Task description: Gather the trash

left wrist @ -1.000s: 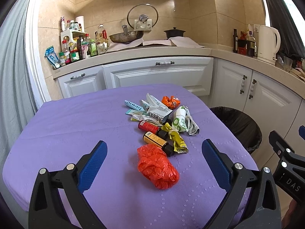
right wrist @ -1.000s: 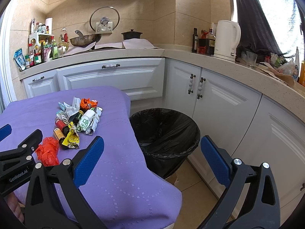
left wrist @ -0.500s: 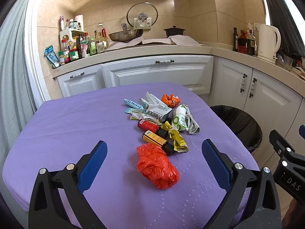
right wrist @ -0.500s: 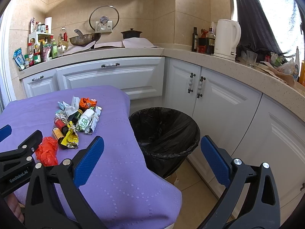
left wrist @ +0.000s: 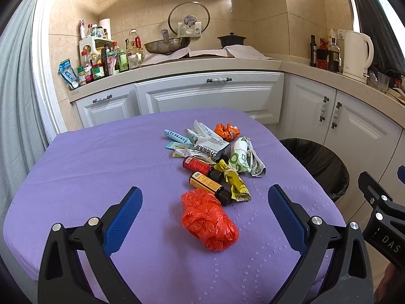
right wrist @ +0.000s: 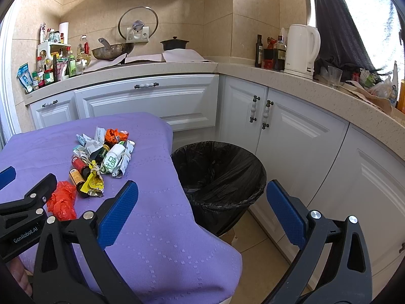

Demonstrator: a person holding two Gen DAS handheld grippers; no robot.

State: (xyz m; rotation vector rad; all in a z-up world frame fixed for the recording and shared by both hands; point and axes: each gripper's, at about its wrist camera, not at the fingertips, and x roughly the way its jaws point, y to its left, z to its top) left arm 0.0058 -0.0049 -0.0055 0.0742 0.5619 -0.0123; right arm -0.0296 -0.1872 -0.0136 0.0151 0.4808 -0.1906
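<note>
Both tongs stood wide apart and held nothing: our left gripper [left wrist: 203, 217] hovered over the near part of the purple tablecloth [left wrist: 101, 167], its blue pads [left wrist: 124, 217] flanking a crumpled red plastic bag [left wrist: 208, 219] without touching it, and our right gripper [right wrist: 202, 212] hung past the table's corner, looking across the black-lined trash bin [right wrist: 220, 174] on the floor beside the table. In the right wrist view we read "GenRobot.AI" on the left gripper's frame; in the left wrist view only "DAS" showed on the right one, the rest cut off by the edge. Just beyond the red bag lay an orange-labelled brown bottle [left wrist: 208, 186] touching a yellow wrapper [left wrist: 234, 181], then a red-labelled bottle [left wrist: 198, 164], their print too small for us to read. Beside these sat a white pack with large green characters [left wrist: 238, 158], which we could not make out, and a white printed pouch [left wrist: 208, 147] partly covering other scraps. Farther off lay a light blue tube [left wrist: 176, 134] and an orange crumpled wrapper [left wrist: 226, 131]. Well beyond, on the counter, we saw a white kettle [right wrist: 302, 50], a wok [left wrist: 167, 45] and crowded condiment bottles [left wrist: 101, 62], their labels illegible.
</note>
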